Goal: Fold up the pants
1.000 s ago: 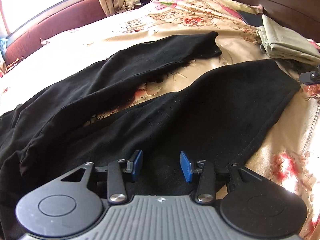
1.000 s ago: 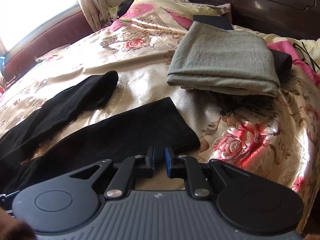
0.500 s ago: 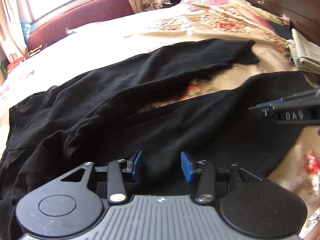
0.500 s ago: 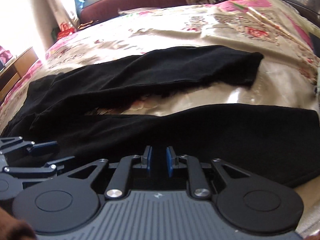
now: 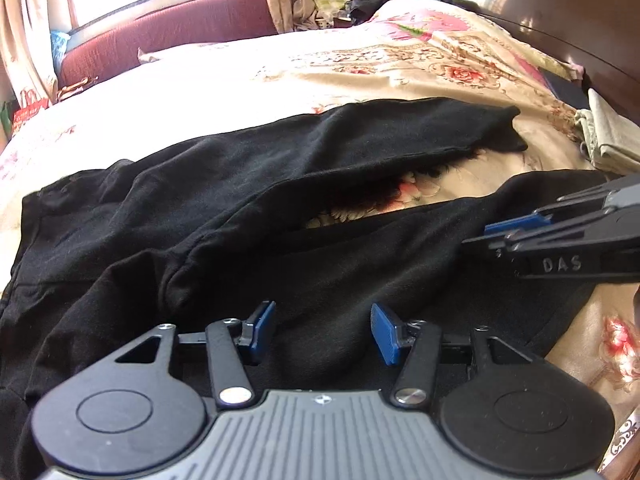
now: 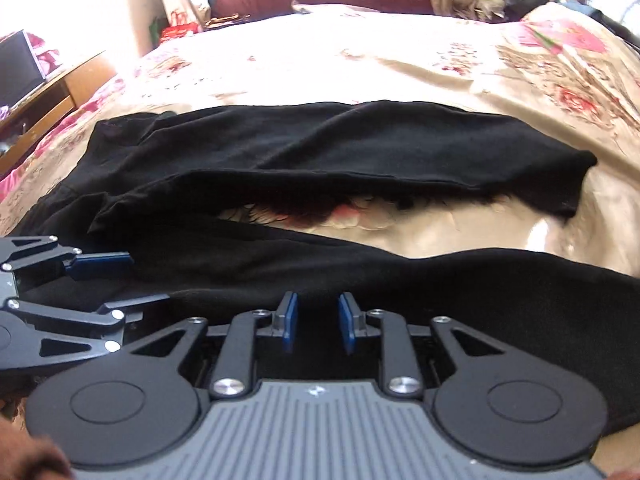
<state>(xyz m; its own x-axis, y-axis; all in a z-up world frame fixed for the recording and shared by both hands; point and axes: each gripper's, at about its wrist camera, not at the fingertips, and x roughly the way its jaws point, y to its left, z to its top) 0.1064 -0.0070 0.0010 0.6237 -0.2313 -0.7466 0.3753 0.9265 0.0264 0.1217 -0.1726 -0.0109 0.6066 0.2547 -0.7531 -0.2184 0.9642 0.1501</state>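
While the black pants (image 5: 248, 216) are lying spread out across the bed (image 5: 280, 80), waist end toward the left and both legs running off to the right, the two tools are hovering over the near leg side by side. The far leg (image 6: 360, 148) is sitting a bit crumpled, with its cuff ending short of the right side, and there's a gap between the legs where the floral bedspread (image 6: 352, 216) is peeking through. The near leg (image 6: 500, 292) is stretching further right, its far end running out of the right wrist view. The left tool (image 5: 322, 332) is pointing down at the fabric near where the legs join, and its jaws are opening, blue pads (image 5: 262, 330) standing well apart with nothing pinched between them, just black cloth lying underneath. The right tool (image 6: 318, 322) is doing the same thing over the near leg, jaws opening but with a narrower gap, and nothing is being gripped there either. Each tool is showing up in the other's camera: the right one is poking in from the right edge of the left view, the left one from the left edge of the right view. Off to the right of the bed, a folded grey-green garment (image 5: 608, 140) is sitting near the dark wooden headboard (image 5: 560, 20).
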